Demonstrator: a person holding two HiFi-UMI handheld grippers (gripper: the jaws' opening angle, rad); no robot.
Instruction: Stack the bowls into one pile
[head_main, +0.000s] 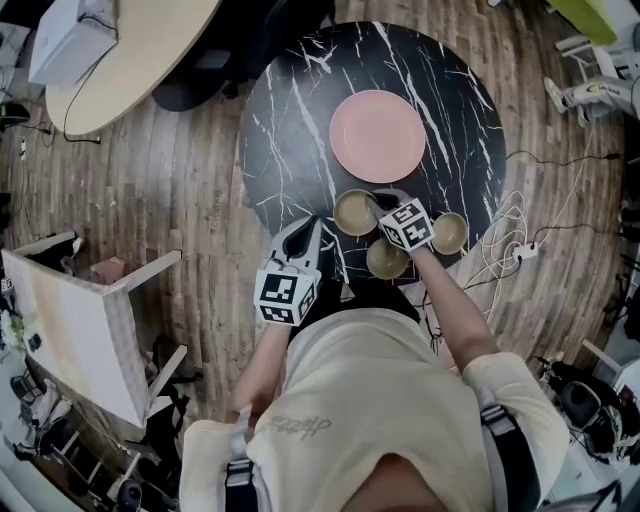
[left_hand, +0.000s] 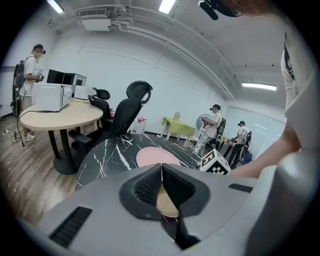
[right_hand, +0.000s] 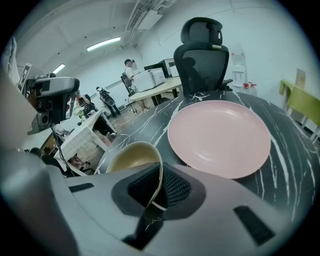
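Wooden floor (head_main: 190, 190) surrounds a round black marbled bench (head_main: 300, 120). Only the head view takes in the whole bench: one pink plate (head_main: 377, 136) toward the far side and three tan bowls clustered at the near edge, none stacked. They are the left bowl (head_main: 352, 214), the near bowl (head_main: 385, 262) and the right bowl (head_main: 450, 234), close together but apart.

From above, the right tongs (head_main: 381, 205) sit at the left bowl's right-hand rim. The right gripper view makes the grip plain: the right tongs (right_hand: 159, 182) are clamped on the thin wall of that bowl (right_hand: 131, 156). The plate (right_hand: 220, 137) lies just beyond it. That view shows one bowl only, and I cannot tell whether it is resting on the bench or raised.

The left tongs (head_main: 308, 232) hang over the bench's near-left edge, short of the bowls. In the left gripper view the left tongs (left_hand: 161, 169) are pressed together tip to tip with nothing between them. A tan patch behind the gap is possibly a bowl, though too little shows. That view alone shows the room: a black office chair (left_hand: 127, 107) and three people (left_hand: 216, 117) standing far back.
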